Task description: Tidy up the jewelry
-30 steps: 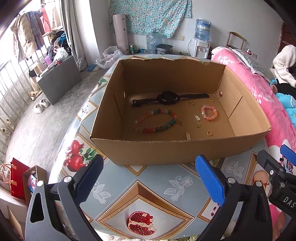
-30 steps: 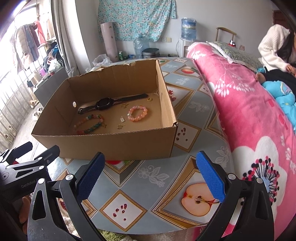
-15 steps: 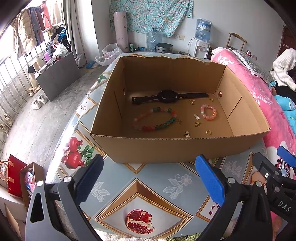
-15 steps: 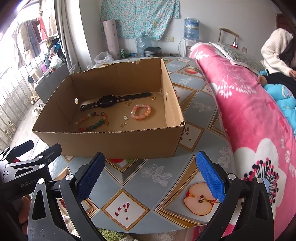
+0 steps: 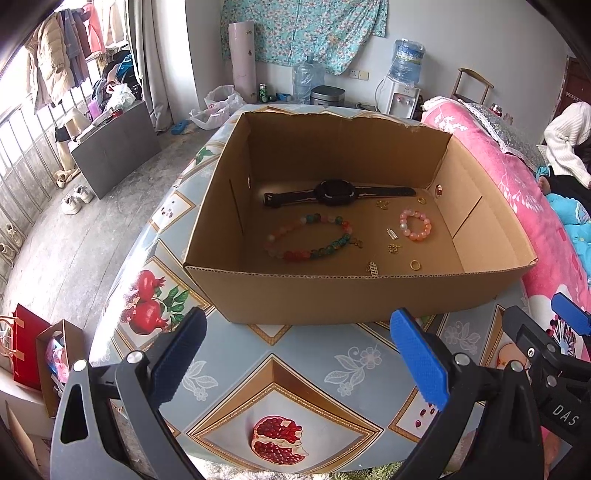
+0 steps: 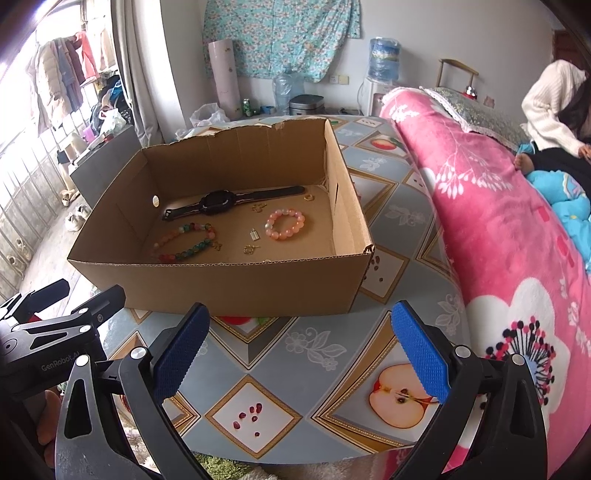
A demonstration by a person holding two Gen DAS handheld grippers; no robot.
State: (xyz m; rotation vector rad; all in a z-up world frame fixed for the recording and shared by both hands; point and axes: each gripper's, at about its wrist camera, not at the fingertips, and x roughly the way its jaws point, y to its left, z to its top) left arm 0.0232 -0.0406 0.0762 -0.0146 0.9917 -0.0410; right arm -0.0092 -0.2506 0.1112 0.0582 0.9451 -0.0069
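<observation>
A lived-in home, a bedroom doubling as living space. Right of the jaws runs a bed under a pink floral blanket (image 6: 498, 229), a person in a white sweater (image 6: 546, 107) sitting at its far end. Straight ahead, past the fruit-patterned tablecloth (image 5: 295, 369), a floral cloth (image 5: 306, 33) hangs on the wall, with a water dispenser (image 5: 402, 85) and a rice cooker (image 5: 327, 96) on the floor below it. Off to the left, coats (image 5: 59, 62) hang by a barred window, and shoes (image 5: 75, 194) sit on the bare concrete floor.
</observation>
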